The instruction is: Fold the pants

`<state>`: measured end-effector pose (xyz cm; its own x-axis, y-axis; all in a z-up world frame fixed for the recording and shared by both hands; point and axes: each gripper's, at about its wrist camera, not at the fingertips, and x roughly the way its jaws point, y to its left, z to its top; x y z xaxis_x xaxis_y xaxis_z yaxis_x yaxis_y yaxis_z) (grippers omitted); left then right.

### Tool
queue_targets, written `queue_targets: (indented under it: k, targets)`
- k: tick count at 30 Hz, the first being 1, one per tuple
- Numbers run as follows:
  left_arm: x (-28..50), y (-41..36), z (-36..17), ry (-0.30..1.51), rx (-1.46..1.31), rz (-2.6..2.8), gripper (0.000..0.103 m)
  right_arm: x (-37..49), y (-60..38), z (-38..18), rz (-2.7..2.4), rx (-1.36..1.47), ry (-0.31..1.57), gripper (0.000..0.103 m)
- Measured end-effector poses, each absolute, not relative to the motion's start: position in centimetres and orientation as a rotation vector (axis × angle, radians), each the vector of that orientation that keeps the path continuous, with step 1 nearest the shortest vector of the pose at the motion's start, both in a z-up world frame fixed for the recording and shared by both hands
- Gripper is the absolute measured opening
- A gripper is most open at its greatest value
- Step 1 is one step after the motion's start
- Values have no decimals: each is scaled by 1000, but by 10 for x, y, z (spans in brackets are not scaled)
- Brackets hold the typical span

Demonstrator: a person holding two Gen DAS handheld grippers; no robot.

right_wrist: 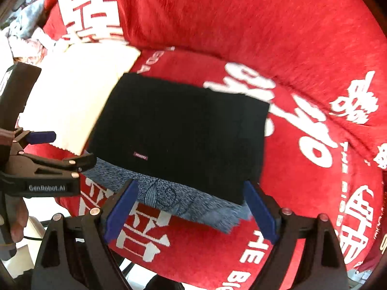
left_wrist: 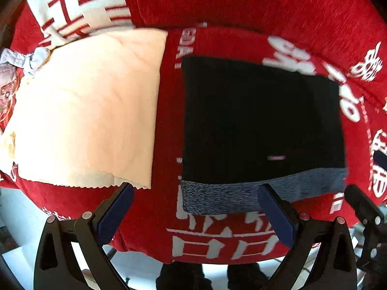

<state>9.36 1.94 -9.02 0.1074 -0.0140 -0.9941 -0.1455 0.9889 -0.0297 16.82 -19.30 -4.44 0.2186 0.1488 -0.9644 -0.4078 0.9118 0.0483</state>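
While both tongs hovered empty:
Left gripper: spread wide, gripping nothing.
Right gripper: likewise spread, empty.
Grey-blue cloth: just beyond the fingertips, under the pants.
Pants: folded black, straight ahead.
Cream cloth: leftward, apart.
Red blanket: beneath, beyond.

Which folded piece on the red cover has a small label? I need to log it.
The black pants, right of the cream cloth. Only they carry a small label, near the front edge; the cream cloth is plain.
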Motion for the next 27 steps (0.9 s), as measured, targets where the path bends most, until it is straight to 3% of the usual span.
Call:
queue_targets:
  k: [27]
  targets:
    - [76,9,15,1362,-119,25,103,151,-207,31,200,-215,1386,96]
